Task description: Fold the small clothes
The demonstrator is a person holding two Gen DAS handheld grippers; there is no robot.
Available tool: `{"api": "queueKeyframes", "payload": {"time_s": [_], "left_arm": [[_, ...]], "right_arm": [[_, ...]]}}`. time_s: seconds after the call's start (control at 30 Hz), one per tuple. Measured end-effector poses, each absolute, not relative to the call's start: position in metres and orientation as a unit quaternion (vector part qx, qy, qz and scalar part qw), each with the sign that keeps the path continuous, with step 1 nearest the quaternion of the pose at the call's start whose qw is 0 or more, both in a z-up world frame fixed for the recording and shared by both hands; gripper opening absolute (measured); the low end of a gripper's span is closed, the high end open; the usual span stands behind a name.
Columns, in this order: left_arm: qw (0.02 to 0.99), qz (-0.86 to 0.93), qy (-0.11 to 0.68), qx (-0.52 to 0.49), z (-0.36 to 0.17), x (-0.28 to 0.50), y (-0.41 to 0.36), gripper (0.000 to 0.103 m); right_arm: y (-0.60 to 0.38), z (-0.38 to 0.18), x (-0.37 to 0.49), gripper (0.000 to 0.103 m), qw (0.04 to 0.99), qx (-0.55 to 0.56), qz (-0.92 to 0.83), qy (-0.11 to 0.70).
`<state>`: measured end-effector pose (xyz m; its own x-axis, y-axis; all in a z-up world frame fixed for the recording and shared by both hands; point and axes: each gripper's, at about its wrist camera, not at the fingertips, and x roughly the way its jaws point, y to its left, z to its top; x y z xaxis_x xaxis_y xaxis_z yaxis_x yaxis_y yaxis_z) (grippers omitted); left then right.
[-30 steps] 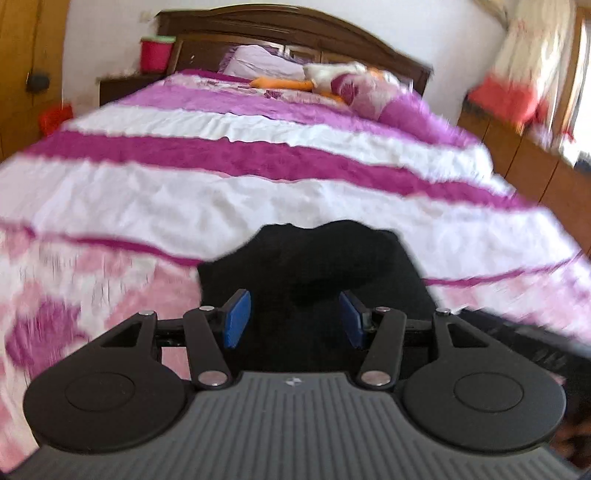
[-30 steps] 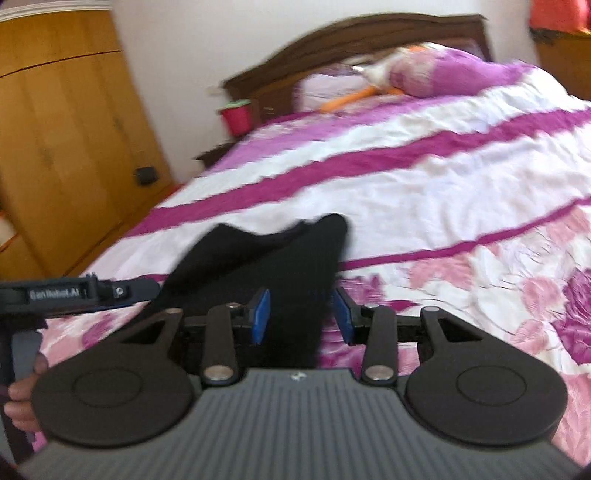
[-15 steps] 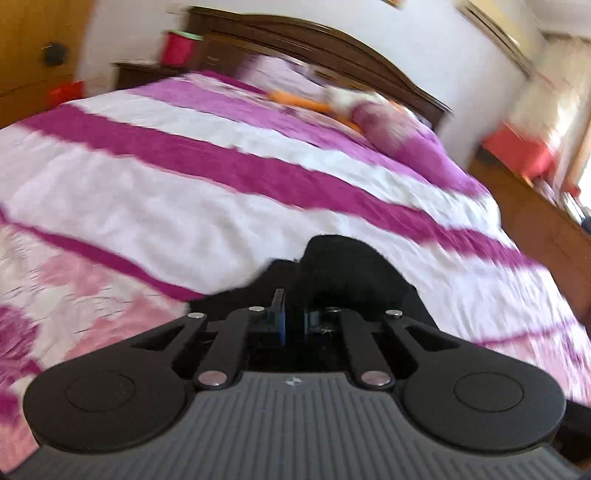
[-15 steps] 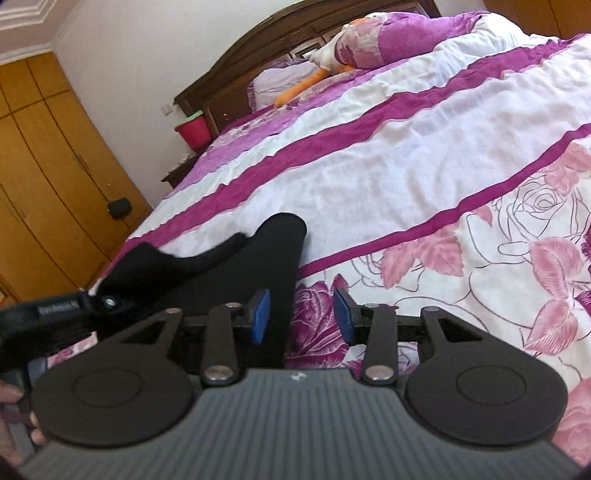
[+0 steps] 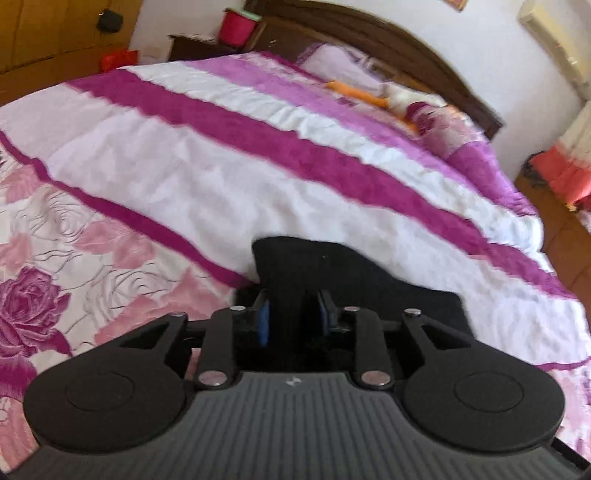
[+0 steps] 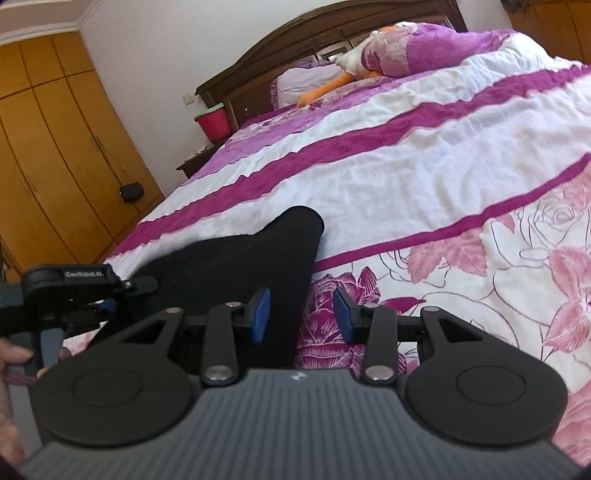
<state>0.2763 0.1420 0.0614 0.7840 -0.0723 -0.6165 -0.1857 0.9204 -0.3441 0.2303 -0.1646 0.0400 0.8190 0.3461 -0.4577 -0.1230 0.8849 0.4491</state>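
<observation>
In the left wrist view we see a wardrobe (image 5: 55, 33) in the upper left corner, a red bucket (image 5: 236, 26) beside it on a nightstand (image 5: 192, 46), and the dark headboard (image 5: 388, 55) running toward the upper right. The quilt (image 5: 184, 177) — white with magenta bands and pink roses at lower left — fills most of the frame. Low in the centre lies the black garment (image 5: 332, 269), spreading to the lower right. The left gripper (image 5: 293, 317) sits over its near part with the blue pads (image 5: 263, 319) a little apart; its jaws have just been opening, cloth lies between them, and we see no pad pressing on it.

In the right wrist view the left edge shows a hand (image 6: 14, 365) on the handle of the left gripper (image 6: 99, 306), which reaches in at mid-left over the garment's left part. Above it stands the wardrobe (image 6: 55, 147), then the bucket (image 6: 212, 123) and the headboard (image 6: 314, 55) toward the top centre, with an orange toy (image 6: 325, 88) and a purple pillow (image 6: 424, 48) at upper right. The garment (image 6: 240, 258) lies left of centre on the quilt (image 6: 424, 166), one rounded end pointing up. The right gripper (image 6: 301, 317) stands with its pads (image 6: 260, 319) apart — the left pad is over the garment's right edge, the right pad over bare rose print, nothing clamped.
</observation>
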Motion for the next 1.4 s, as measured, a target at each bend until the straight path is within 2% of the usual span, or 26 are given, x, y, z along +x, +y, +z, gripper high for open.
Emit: {"api": "queueKeyframes", "payload": {"time_s": [0.23, 0.57, 0.8, 0.87, 0.9, 0.97, 1.17, 1.4], "left_arm": [[0.915, 0.005, 0.339, -0.217, 0.060, 0.252, 0.152, 0.033], [0.905, -0.088, 0.342, -0.235, 0.073, 0.163, 0.155, 0.033], [0.889, -0.103, 0.357, -0.267, 0.052, 0.160, 0.161, 0.034], [0.879, -0.110, 0.360, -0.291, 0.049, 0.164, 0.167, 0.029], [0.876, -0.113, 0.361, -0.298, 0.048, 0.163, 0.169, 0.018], [0.872, -0.120, 0.362, -0.307, 0.048, 0.160, 0.171, 0.013], [0.882, -0.081, 0.360, -0.292, 0.054, 0.138, 0.178, 0.009], [0.892, -0.050, 0.369, -0.257, 0.049, 0.137, 0.176, 0.010]], "right_arm": [[-0.164, 0.046, 0.227, 0.042, 0.932, 0.191, 0.130, 0.280], [-0.154, 0.064, 0.185, 0.042, 0.924, 0.194, 0.183, 0.273], [-0.141, 0.058, 0.184, 0.043, 0.915, 0.205, 0.178, 0.299], [-0.142, 0.057, 0.186, 0.047, 0.911, 0.213, 0.179, 0.305], [-0.142, 0.056, 0.187, 0.047, 0.909, 0.217, 0.178, 0.307], [-0.140, 0.054, 0.187, 0.048, 0.908, 0.218, 0.172, 0.313], [-0.135, 0.055, 0.174, 0.048, 0.901, 0.214, 0.193, 0.323], [-0.115, 0.043, 0.168, 0.048, 0.915, 0.143, 0.185, 0.329]]}}
